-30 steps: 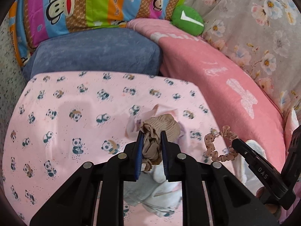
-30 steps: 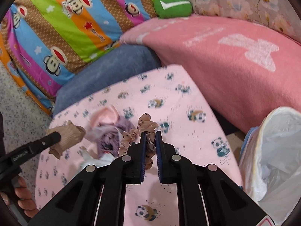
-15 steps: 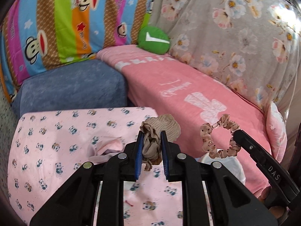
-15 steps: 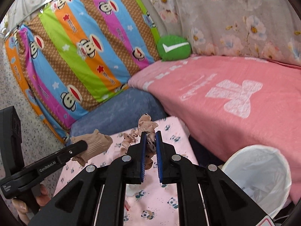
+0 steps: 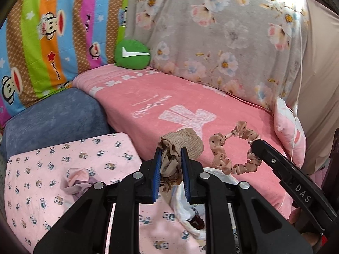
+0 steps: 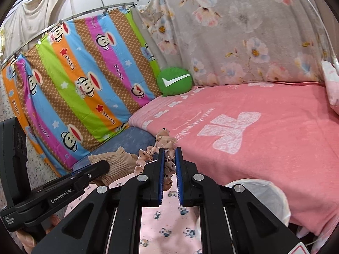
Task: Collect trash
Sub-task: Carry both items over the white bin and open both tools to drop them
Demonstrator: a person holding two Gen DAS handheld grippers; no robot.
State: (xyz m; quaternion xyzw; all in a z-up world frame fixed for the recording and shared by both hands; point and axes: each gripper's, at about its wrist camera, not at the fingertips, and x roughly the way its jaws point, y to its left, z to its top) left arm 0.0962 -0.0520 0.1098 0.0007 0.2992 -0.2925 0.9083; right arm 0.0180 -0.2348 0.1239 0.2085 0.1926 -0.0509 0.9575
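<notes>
My left gripper (image 5: 171, 151) is shut on a crumpled beige sock (image 5: 182, 142), held in the air above the panda-print sheet (image 5: 53, 169). To its right, my right gripper (image 5: 255, 145) carries a pink dotted scrunchie (image 5: 231, 156) that dangles in a loop. In the right wrist view the right gripper (image 6: 169, 153) is shut on that scrunchie (image 6: 164, 141), and the left gripper (image 6: 103, 165) with the sock (image 6: 118, 162) hangs at the lower left. A white-lined bin (image 6: 264, 192) stands below the right gripper, partly hidden by it.
A crumpled pink-and-lilac cloth (image 5: 78, 181) lies on the panda sheet. The bin's white liner (image 5: 184, 207) shows under the left gripper. A pink blanket (image 6: 264, 131), a blue cushion (image 5: 55, 116), a green pillow (image 6: 174, 81) and hanging sheets surround the spot.
Both grippers have risen off the panda sheet with the sock and the scrunchie and swung right toward the pink blanket. The bin has come under them.
</notes>
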